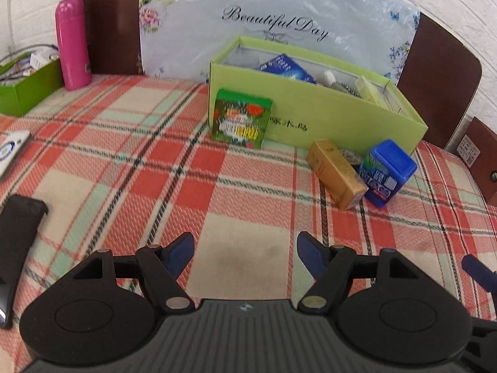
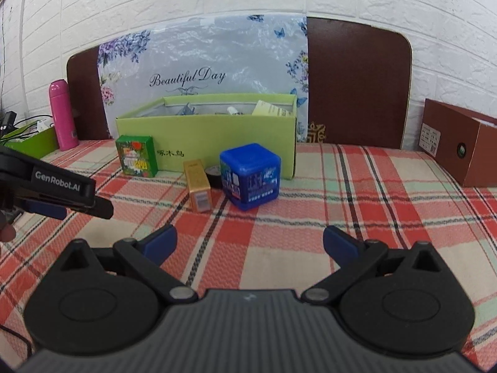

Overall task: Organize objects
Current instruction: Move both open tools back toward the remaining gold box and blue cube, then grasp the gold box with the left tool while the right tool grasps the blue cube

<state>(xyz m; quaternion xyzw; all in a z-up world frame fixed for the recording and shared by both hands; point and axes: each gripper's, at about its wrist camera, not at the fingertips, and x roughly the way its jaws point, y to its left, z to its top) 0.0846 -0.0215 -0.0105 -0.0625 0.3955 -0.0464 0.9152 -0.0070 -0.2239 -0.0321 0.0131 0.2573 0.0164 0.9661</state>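
The left hand-held gripper (image 1: 245,253) hangs over the table (image 1: 248,211) with its jaws spread wide and nothing between the blue-padded fingertips (image 1: 181,248). The right hand-held gripper (image 2: 250,244) is likewise released and empty above the cloth. Both point toward the back of the table, angled down.

The table carries a woven plaid cloth in red, cream and mint with dark lines. Ahead of the grippers lie the loose items. A gold carton (image 1: 337,172), a slim rectangular cardboard box, lies flat with its long axis running from the green box toward the grippers, its near end face showing a label in the right wrist view. Just beside it, to the right, stands a blue cube-shaped plastic container (image 1: 386,175) with rounded edges and a printed label. A small dark round tin (image 2: 214,175) sits between and behind these two. Further left, a small green printed carton (image 1: 240,118) stands upright, against the front wall of the light green cardboard box (image 1: 326,108). This box is open-topped, its long axis running across the table, and it holds several packets. A glossy pink cylindrical flask (image 1: 73,43) stands upright at the far left.
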